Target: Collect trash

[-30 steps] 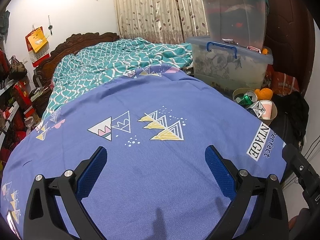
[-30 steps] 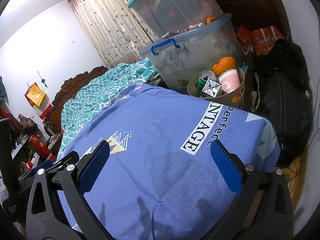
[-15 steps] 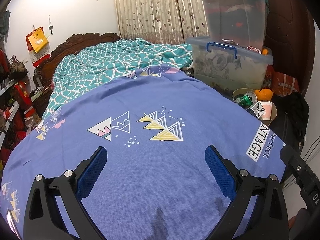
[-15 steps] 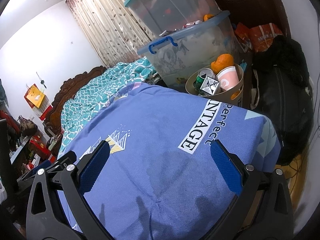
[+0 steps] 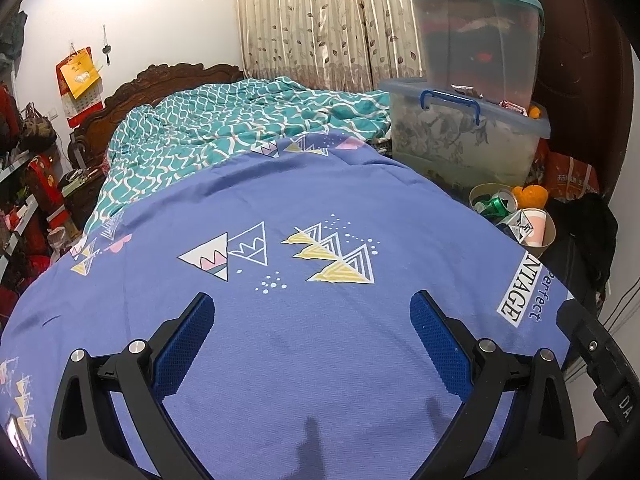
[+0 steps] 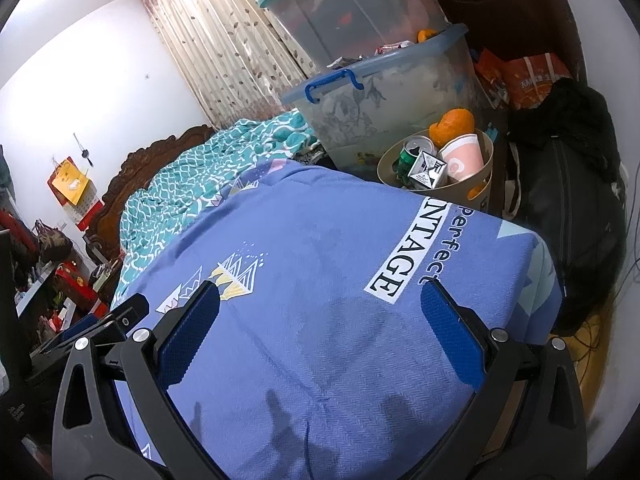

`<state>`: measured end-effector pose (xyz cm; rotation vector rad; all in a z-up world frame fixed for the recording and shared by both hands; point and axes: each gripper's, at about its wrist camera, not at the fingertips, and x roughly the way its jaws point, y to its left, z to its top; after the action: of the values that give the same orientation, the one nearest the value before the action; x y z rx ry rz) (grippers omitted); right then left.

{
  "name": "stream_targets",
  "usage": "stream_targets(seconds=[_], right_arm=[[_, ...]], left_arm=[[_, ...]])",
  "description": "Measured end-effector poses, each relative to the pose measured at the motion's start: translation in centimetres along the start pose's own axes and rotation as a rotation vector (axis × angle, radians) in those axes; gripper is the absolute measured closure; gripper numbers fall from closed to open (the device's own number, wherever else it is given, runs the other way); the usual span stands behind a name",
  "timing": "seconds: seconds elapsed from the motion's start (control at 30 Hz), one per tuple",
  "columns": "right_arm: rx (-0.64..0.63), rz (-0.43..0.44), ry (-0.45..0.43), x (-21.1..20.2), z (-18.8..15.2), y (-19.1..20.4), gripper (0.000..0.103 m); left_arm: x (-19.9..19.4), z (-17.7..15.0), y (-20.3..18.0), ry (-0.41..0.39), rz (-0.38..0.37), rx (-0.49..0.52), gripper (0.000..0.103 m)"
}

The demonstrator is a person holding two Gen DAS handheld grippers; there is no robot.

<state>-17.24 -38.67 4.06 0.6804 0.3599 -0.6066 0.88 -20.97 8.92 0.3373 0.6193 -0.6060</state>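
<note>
1. The left gripper (image 5: 311, 334) hangs above a blue bedsheet (image 5: 280, 344) printed with triangles; its jaws are spread wide and hold nothing.
2. The right gripper (image 6: 320, 320) hangs over the same sheet near the corner of the bed, beside the "Perfect VINTAGE" print (image 6: 416, 256) — jaws likewise released and empty.
3. The trash sits in a tan bin (image 6: 476, 184) on the floor just past that corner: a green can (image 6: 412, 152), a pink paper cup (image 6: 462, 156), a small black-and-white carton (image 6: 428, 170) and an orange peel (image 6: 452, 126).
4. Behind the bin stand two stacked clear storage boxes (image 5: 468, 132) — the lower one has a blue handle.
5. A teal patterned blanket (image 5: 224, 124) lies crumpled toward the carved wooden headboard (image 5: 176, 76).
</note>
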Motion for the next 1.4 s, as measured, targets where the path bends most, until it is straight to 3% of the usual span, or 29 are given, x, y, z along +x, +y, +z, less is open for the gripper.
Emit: stream_targets(seconds=[0.47,0.9,1.4], right_arm=[[0.006,-0.001,0.003,0.0,0.0,-0.2,0.003],[0.004,-0.002,-0.004,-0.1,-0.2,0.0,0.003],[-0.003,-0.004,-0.002,-0.5,0.1,0.5,0.003]], left_arm=[[-0.3,0.2,0.6,-0.007,-0.026,-0.04,0.009],[-1.0,0.1,-0.4,-0.036,-0.006,0.004,0.009],[-0.4,0.0,0.3,-0.013,0.014,-0.005,0.009]])
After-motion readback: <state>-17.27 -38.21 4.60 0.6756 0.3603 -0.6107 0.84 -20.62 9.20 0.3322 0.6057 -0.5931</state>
